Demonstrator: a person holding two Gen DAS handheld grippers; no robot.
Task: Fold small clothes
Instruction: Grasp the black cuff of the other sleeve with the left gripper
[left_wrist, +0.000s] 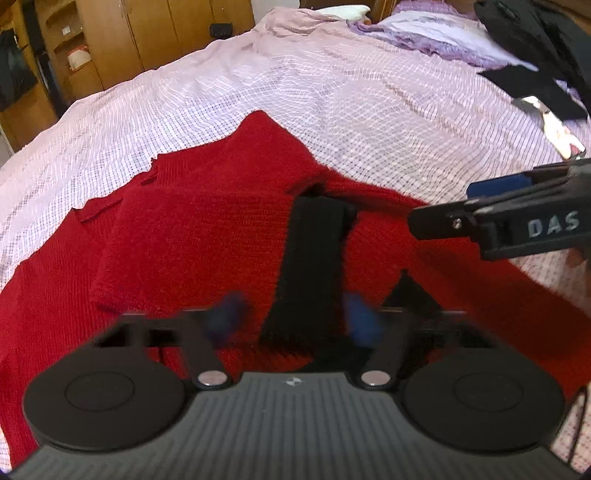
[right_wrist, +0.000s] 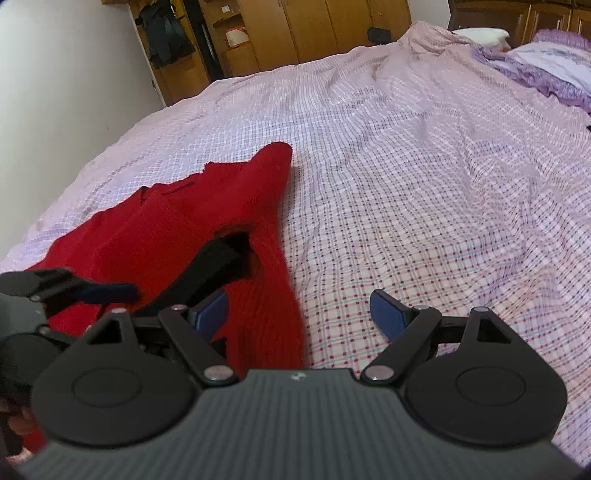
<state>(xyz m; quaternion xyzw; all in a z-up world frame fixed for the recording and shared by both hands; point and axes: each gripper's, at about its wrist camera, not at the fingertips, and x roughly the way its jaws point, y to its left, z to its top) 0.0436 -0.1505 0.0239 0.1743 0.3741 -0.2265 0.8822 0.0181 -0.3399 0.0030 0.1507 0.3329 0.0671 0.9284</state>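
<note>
Looking down at a red ribbed knit garment (left_wrist: 207, 236) lying spread on the bed's pink-and-white checked cover (left_wrist: 369, 122), we are hovering both tongs over its near part. Left tongs (left_wrist: 291, 314) are sitting apart, blue pads blurred, straddling a black fabric strip (left_wrist: 314, 258) that is running from a slit in the knit back toward us. Nothing is between the pads for sure; blur is hiding whether a pad is touching the strip.

Right tongs (right_wrist: 297, 312) are wide apart and empty, left pad over the garment's right edge, right pad over bare cover.

Key relation: the garment's long axis is running away from us, up and slightly left, ending in a narrow red tip (right_wrist: 277, 155) well ahead. In the right wrist view the red knit (right_wrist: 166, 236) is lying to the left of the right tongs, with its right edge passing just under them. In the left wrist view it is filling the space dead ahead. So we are judging the left tongs nearer the body and the black strip, the right tongs nearer the right edge.

Next fold is probably needing an edge grip, right side first or both together; we cannot tell which. Knit looks soft and stretchy, likely to sag when lifted.

A purple frilled pillow (right_wrist: 546, 70) and wooden wardrobe (right_wrist: 314, 29) are sitting well apart, out of play.
</note>
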